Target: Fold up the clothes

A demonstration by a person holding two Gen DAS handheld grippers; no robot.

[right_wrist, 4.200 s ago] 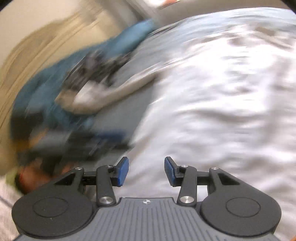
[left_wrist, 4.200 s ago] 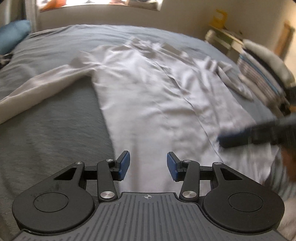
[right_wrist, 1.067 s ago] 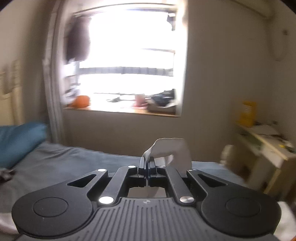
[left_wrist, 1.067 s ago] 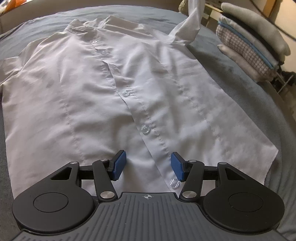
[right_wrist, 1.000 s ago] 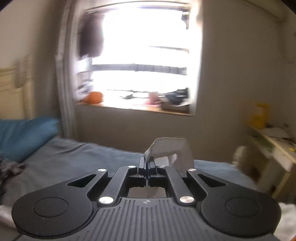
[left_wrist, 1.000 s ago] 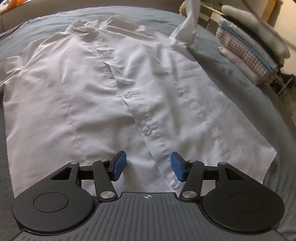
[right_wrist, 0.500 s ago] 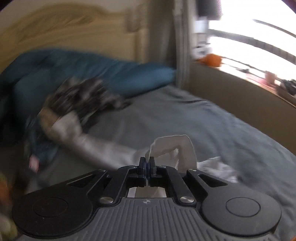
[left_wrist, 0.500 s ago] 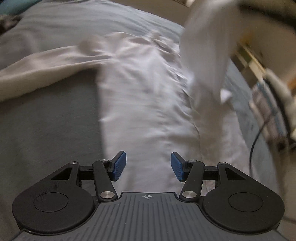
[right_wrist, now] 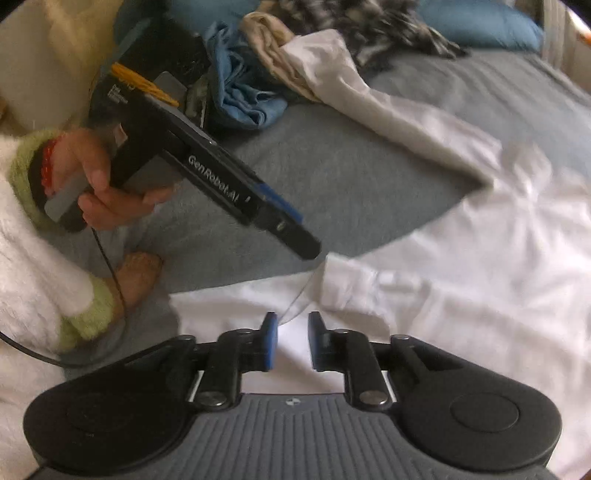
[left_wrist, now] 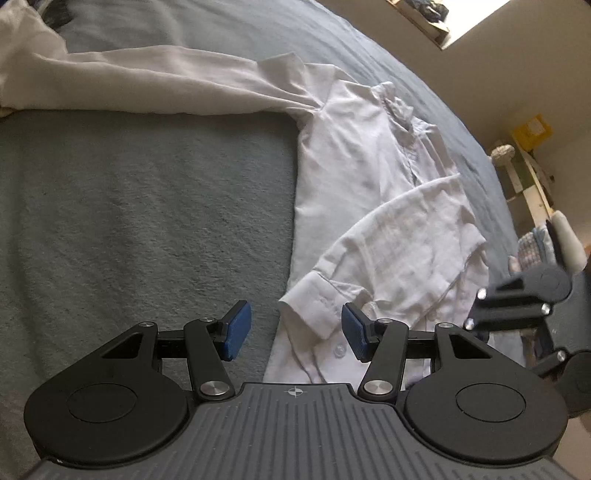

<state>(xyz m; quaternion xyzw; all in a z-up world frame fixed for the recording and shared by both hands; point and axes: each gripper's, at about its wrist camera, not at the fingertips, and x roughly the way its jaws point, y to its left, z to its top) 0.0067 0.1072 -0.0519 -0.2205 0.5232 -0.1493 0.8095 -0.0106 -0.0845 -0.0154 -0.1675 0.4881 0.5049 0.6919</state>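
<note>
A white button shirt [left_wrist: 354,162] lies flat on the grey bed [left_wrist: 147,221]. Its right sleeve [left_wrist: 399,251] is folded across the body, with the cuff [left_wrist: 310,314] just ahead of my left gripper [left_wrist: 291,336]. That gripper is open at the shirt's side edge and holds nothing. The other sleeve [left_wrist: 155,81] stretches away to the upper left. In the right wrist view my right gripper [right_wrist: 291,339] hovers low over the shirt [right_wrist: 480,280]. Its jaws are opening, and a thin cloth edge [right_wrist: 299,295] lies just beyond them, not pinched. A hand [right_wrist: 99,184] holds the left gripper [right_wrist: 299,236].
Loose clothes are heaped at the head of the bed: a blue cloth [right_wrist: 240,92] and a dark patterned garment [right_wrist: 369,26], with a blue pillow [right_wrist: 480,22] behind. A stack of folded clothes [left_wrist: 535,247] and a shelf [left_wrist: 524,173] stand off the bed's right side. A bare foot [right_wrist: 136,273] rests on the bed.
My right gripper swung down from high up, carrying the sleeve over the shirt, and its jaws have parted. The left gripper moved to the shirt's side edge and rolled.
</note>
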